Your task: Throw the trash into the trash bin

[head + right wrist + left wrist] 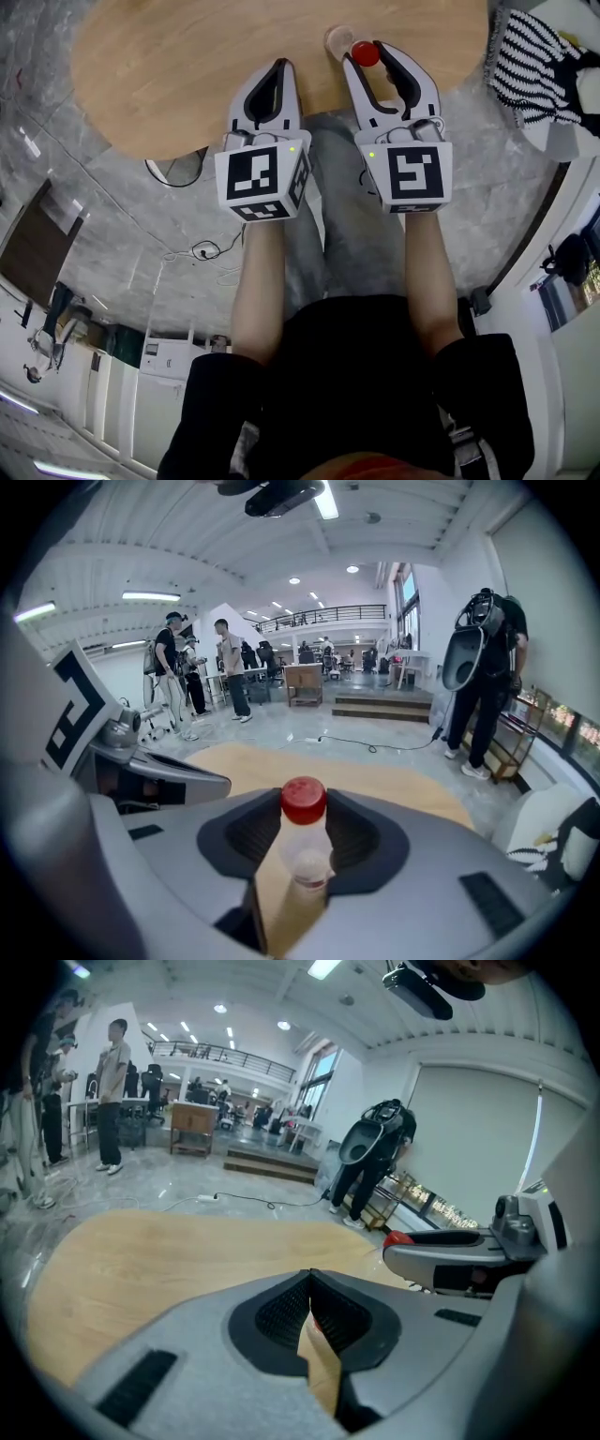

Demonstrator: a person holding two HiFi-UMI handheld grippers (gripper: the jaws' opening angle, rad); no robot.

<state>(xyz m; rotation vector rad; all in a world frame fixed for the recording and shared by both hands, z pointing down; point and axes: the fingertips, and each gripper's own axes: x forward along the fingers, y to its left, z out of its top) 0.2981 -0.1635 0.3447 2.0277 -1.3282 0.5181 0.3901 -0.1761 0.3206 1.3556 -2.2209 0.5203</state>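
Observation:
A small clear plastic bottle [364, 52] with a red cap stands between the jaws of my right gripper [367, 47], over the near edge of the round wooden table [187, 66]. In the right gripper view the bottle [305, 860] fills the gap and its cap sits at the tips of the right gripper [303, 794], whose jaws touch it on both sides. My left gripper [278, 64] hovers beside it to the left, above the table edge. In its own view the left gripper [309, 1275] has its tips together and holds nothing.
A black-and-white striped bundle [530, 66] lies right of the table. Cables [202, 251] trail on the grey floor below the table edge. Several people stand in the hall beyond, one [230, 663] to the left and one with dark gear [483, 667] to the right.

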